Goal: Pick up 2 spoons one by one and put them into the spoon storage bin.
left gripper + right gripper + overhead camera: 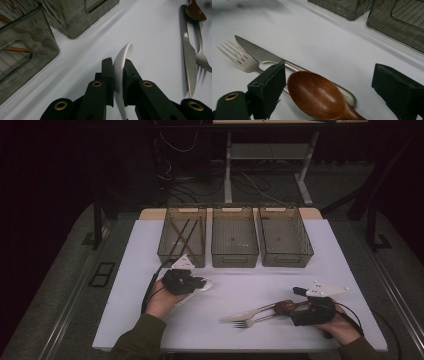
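My left gripper (117, 64) is shut on a white plastic spoon (123, 62), which stands on edge between the pads, its bowl poking out past the fingertips. In the high view this gripper (200, 283) sits just in front of the left bin. My right gripper (329, 83) is open wide, low over the table. A brown wooden spoon (317, 96) lies between its jaws, close beside the left pad and well apart from the right one. The spoon's bowl rests across the handle of a metal knife (259, 53), with a metal fork (239, 58) alongside.
Three smoked clear bins stand in a row at the back: the left bin (163, 251) holds brown chopsticks (181, 236), the middle bin (235, 257) and right bin (286, 260) look bare. The white table (240, 285) ends close behind both hands.
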Available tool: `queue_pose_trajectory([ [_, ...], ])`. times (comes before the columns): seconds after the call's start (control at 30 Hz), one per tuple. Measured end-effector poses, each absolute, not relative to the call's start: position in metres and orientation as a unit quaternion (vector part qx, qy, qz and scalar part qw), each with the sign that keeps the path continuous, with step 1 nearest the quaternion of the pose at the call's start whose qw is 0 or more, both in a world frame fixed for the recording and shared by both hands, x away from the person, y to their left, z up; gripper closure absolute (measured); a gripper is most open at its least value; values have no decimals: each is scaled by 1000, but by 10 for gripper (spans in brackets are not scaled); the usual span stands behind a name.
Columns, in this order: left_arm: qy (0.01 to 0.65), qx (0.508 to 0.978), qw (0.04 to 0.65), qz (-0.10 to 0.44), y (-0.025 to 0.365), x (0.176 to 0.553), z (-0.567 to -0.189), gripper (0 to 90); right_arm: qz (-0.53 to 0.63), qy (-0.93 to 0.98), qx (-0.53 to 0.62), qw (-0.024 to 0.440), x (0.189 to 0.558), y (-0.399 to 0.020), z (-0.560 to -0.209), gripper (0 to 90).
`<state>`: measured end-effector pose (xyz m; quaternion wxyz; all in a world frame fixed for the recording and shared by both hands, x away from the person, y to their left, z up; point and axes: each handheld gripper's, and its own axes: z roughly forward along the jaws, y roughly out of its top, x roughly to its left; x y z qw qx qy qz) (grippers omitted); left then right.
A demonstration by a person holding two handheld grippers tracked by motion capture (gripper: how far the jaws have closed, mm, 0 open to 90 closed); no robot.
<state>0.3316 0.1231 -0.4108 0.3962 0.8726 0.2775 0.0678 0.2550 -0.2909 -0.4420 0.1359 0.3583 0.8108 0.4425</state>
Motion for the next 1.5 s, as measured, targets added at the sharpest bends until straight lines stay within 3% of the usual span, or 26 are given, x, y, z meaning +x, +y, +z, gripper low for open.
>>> queue_pose_trajectory([
  [0.53,264,865,419,80,110,343,-393,813,445,810,358,132,255,-291,-441,118],
  [1.5,232,868,427,101,51,397,-361,812,450,806,362,129,255,-293,-440,118],
])
